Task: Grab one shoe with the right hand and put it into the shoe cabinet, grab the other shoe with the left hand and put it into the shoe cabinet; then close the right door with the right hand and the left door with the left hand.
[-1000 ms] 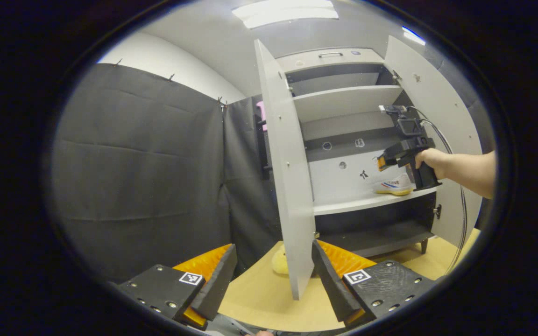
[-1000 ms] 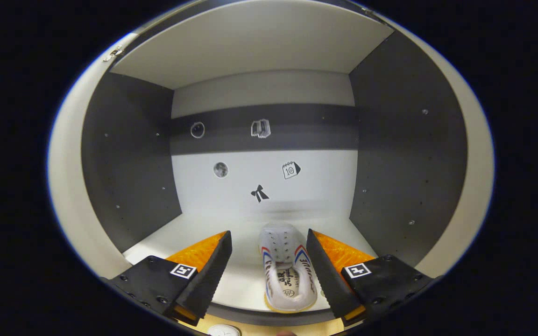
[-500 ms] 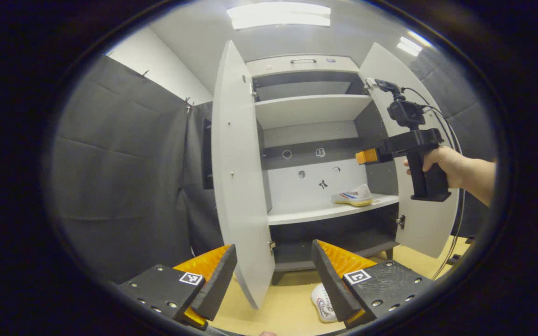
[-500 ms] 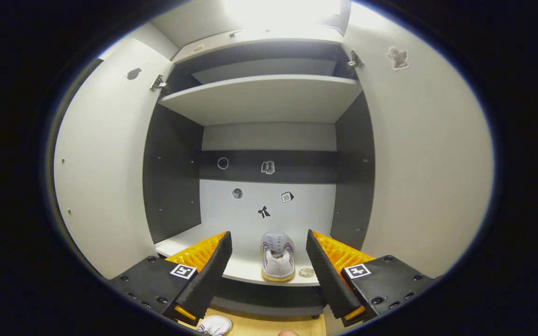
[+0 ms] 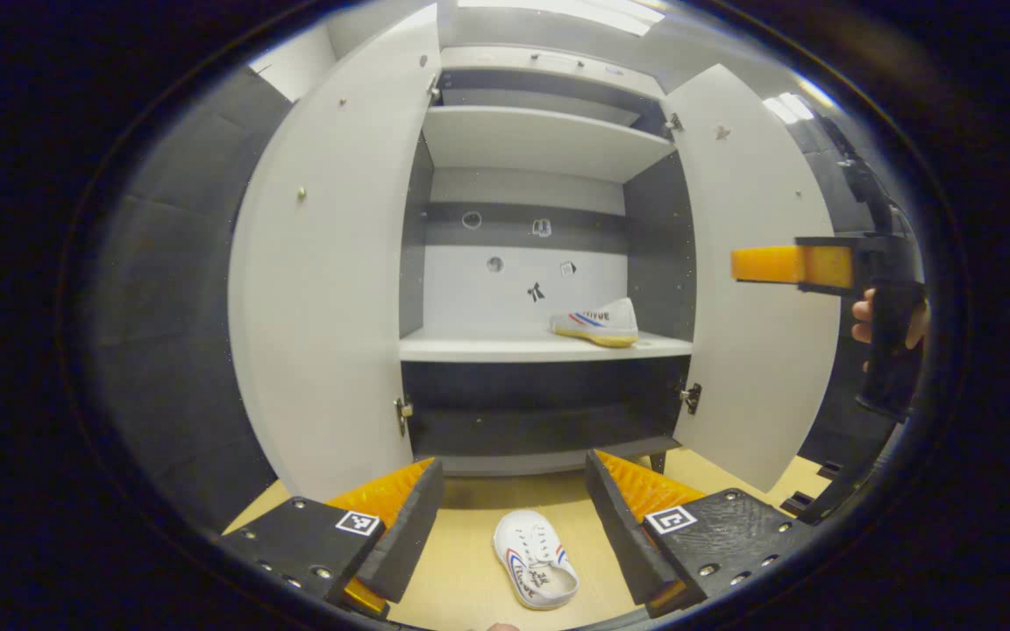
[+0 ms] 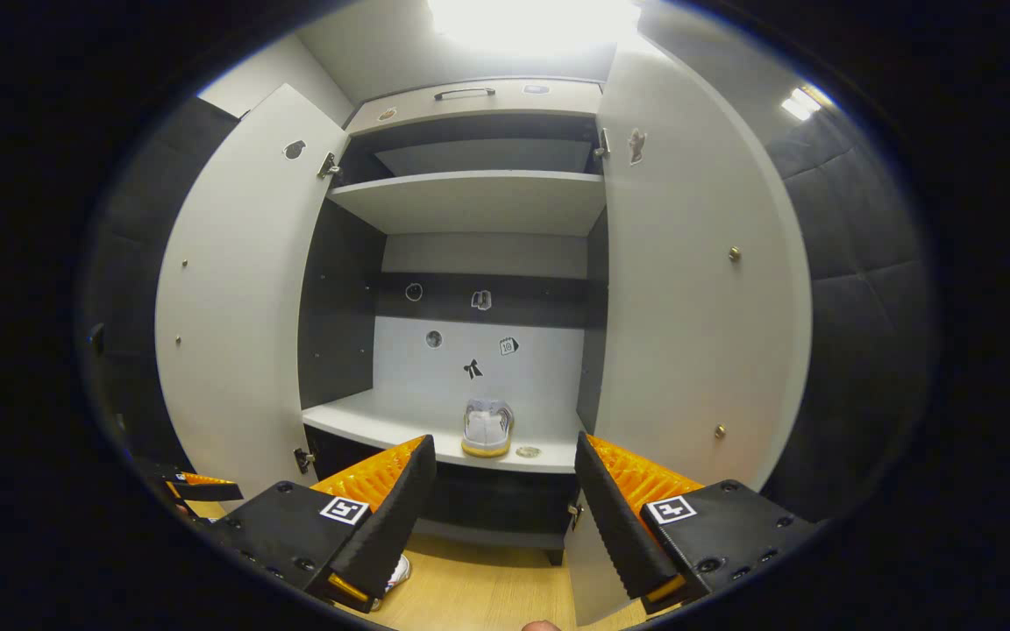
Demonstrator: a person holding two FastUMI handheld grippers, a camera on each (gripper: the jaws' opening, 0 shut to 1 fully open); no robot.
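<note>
Both grippers have drawn back from the cabinet (image 6: 479,202): the right gripper (image 6: 505,517), jaws apart and empty, faces one shoe (image 6: 487,428) on the shelf ahead; the left gripper (image 5: 505,526), also open, hovers over the floor shoe (image 5: 536,561) between its fingers

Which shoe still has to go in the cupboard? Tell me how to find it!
Find the tall shoe cabinet with both doors swung open. Look down at the wooden floor in front of it: a white shoe lies there, between the left gripper fingers. Its twin, the other shoe, sits up on the cabinet's shelf, so the one on the floor is yours.
</note>
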